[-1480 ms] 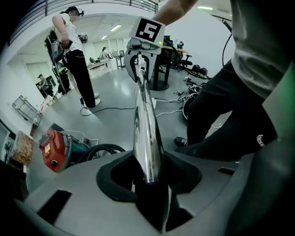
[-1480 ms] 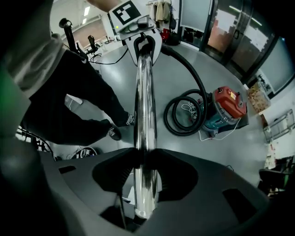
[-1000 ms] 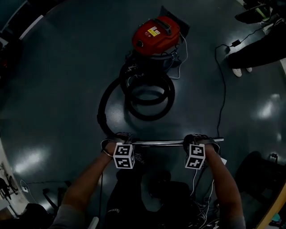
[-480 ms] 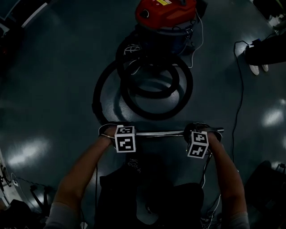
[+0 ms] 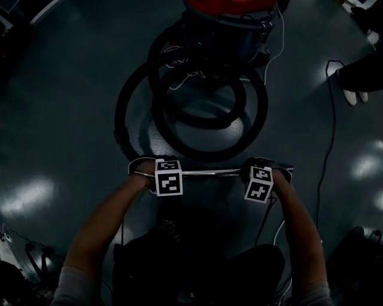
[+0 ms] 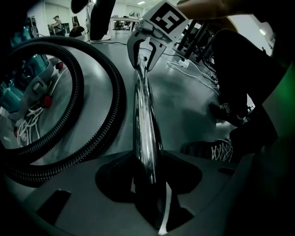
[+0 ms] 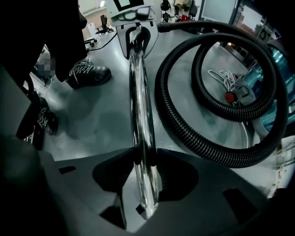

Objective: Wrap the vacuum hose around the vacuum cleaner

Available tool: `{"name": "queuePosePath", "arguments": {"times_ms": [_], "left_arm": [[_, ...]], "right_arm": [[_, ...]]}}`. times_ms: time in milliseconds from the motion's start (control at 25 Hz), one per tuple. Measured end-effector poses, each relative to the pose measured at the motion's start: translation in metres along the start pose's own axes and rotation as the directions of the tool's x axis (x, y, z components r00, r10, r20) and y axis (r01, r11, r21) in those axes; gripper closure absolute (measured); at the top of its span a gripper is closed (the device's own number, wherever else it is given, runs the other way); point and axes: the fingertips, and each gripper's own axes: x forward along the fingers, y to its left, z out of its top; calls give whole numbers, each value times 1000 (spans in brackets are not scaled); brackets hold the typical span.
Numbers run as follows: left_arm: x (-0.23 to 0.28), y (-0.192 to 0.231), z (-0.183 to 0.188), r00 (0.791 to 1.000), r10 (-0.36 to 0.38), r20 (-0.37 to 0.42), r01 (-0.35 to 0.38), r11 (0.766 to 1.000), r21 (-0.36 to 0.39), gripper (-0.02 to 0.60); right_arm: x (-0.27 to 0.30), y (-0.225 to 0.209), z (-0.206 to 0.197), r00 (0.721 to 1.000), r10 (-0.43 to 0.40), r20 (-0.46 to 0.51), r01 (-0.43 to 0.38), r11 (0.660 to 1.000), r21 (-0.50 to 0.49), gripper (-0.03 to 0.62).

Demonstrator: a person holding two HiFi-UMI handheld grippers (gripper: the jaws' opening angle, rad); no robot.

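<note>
The hose [image 7: 182, 131] is seen coiled in loops on the floor [image 5: 72, 119], just in front of the vacuum cleaner [image 5: 230, 9]. Its metal tube [image 5: 209, 173] is held level, farther from the vacuum cleaner, clamped by the left tongs [image 6: 147, 175] and the right tongs [image 7: 143, 175] near opposite ends.

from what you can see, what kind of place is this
Probably a lab or workshop: a glossy grey floor, a loose cable trailing over it, and desks far back in the left gripper view.
</note>
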Motion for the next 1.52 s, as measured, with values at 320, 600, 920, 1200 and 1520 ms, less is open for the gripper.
{"name": "queuePosePath", "arguments": {"times_ms": [320,600,920,1200,1520], "left_arm": [[24,15,-5,1000,26,10,-26,999,-31,413],[-1,20,7,988,24,154,1,987,-162,313],[-14,12,23,975,76,208,-38,982,-185,313],[-31,11,45,961,81,266,-25,978,-207,314],[-135,3,70,918,219,331,-125,951,-283,516]], "right_arm": [[16,-8,-1,998,55,3,-55,998,7,436],[25,-7,-3,999,41,12,-41,999,-17,437],[35,-8,-1,998,56,32,-58,997,59,437],[23,-9,-6,997,2,79,-17,980,198,430],[-92,-14,-18,973,-171,156,104,925,366,430]]}}
